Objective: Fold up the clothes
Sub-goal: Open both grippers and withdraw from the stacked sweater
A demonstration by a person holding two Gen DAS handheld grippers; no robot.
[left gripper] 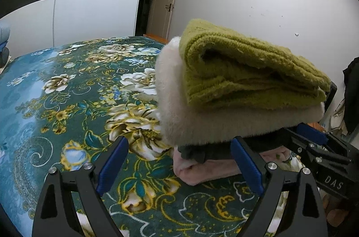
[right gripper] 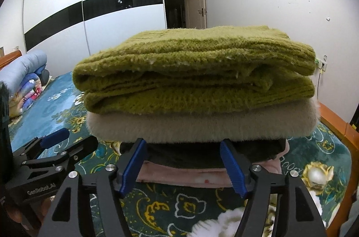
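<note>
A stack of folded clothes sits on the bed. A green knit sweater point(right gripper: 193, 66) lies on top, over a cream fluffy garment point(right gripper: 202, 125), a dark garment point(right gripper: 184, 153) and a pink one point(right gripper: 179, 176) at the bottom. The same stack shows in the left wrist view, with the green sweater point(left gripper: 246, 71) and the cream garment point(left gripper: 202, 120). My right gripper point(right gripper: 184, 160) is open, its blue pads at the stack's near edge. My left gripper point(left gripper: 179, 163) is open and empty, at the stack's left corner. The right gripper point(left gripper: 314, 142) also shows at the right of the left wrist view, and the left gripper point(right gripper: 56, 138) at the left of the right wrist view.
The bed has a teal floral cover point(left gripper: 67, 91). Rolled quilts point(right gripper: 27, 77) lie at its far left. An orange wooden bed frame point(right gripper: 336, 122) runs along the right. A white wardrobe with a black band point(left gripper: 67, 3) and an open door point(left gripper: 163, 3) stand behind.
</note>
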